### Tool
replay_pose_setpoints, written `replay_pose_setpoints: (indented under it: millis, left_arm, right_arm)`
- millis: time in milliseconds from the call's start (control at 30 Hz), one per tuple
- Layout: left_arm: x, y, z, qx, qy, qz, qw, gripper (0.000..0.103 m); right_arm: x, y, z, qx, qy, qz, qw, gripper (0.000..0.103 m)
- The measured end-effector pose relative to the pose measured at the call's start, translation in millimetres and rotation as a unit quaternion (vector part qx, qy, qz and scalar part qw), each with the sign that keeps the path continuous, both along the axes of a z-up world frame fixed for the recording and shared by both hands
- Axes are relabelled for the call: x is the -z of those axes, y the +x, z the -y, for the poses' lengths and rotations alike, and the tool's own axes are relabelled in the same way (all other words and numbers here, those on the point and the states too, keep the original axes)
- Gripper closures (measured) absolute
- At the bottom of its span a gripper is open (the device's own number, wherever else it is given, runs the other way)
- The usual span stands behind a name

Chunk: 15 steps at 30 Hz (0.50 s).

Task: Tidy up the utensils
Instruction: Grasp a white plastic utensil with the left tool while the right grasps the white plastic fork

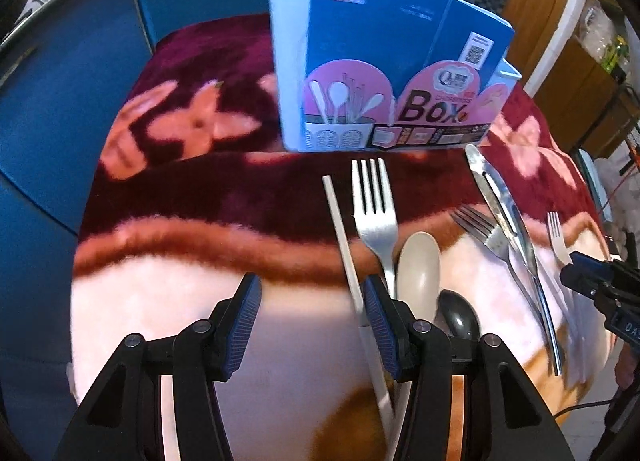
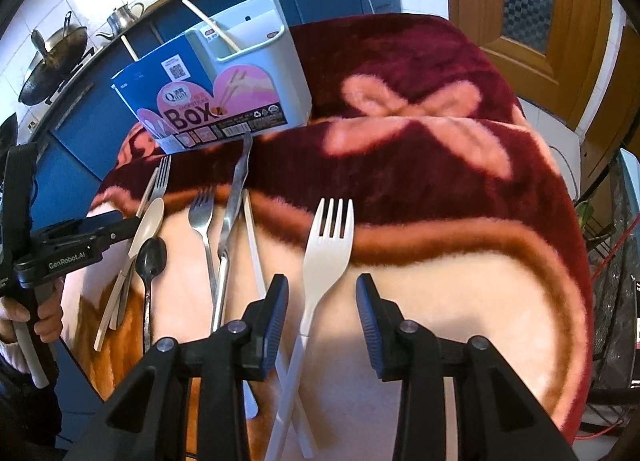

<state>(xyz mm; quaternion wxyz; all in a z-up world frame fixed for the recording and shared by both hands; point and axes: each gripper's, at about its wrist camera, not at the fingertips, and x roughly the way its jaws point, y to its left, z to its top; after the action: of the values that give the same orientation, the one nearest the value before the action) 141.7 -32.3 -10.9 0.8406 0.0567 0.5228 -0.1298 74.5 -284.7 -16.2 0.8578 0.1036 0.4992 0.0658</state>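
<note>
A: Start at the left claw. What is it doing?

B: Its blue pads stand apart, nothing clamped. A pale chopstick runs just inside the right-hand pad; whether it touches, I cannot tell. Bare blanket lies between the pads otherwise.

A: And the right claw?

B: Also parted. The handle of a white plastic fork passes between its pads, but neither pad presses on it. The fork lies flat on the blanket, tines pointing away.

A: What sits further out?

B: Beside the left claw's right pad, a steel fork, a beige spoon and a dark spoon lie close together, their handles hidden behind the claw. Further right, steel tongs lie over a second steel fork. A second pale chopstick lies just right of the tongs in the right wrist view.

A: And the holder?

B: A pale blue utensil box stands upright at the far side of the blanket, well beyond the cutlery, wrapped in a blue card sleeve printed "Box". Two pale sticks lean out of it.

A: Anything unclear?

B: The counter itself is wholly covered by the blanket. The white fork's handle end is cut off under the right claw, where it crosses another white piece I cannot identify.
</note>
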Motion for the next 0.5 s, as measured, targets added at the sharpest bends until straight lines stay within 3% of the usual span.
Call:
replay_pose_setpoints:
  millis: [200,267,400,500]
  left_arm:
    - [-2.9,10.4,-5.2,-0.002,0.005,-0.017,0.9998,0.051]
    - [-1.6,14.6,-6.7,0.002,-0.013,-0.037,0.9992,0.062]
    - [1.5,19.4,-8.3,0.004,-0.048,-0.067,0.9966,0.082]
    - [2.0,19.7,-8.7,0.005,-0.067,-0.074,0.9950,0.093]
  right_arm:
    - [-1.4,10.1,-1.2,-0.014,-0.001,-0.030,0.999,0.065]
    - [-1.5,13.3,-2.2,-0.020,-0.004,-0.042,0.999,0.065]
    - [-1.6,19.3,-4.6,-0.028,-0.023,-0.059,0.998,0.078]
    - [-1.6,22.1,-5.2,-0.032,-0.029,-0.065,0.997,0.078]
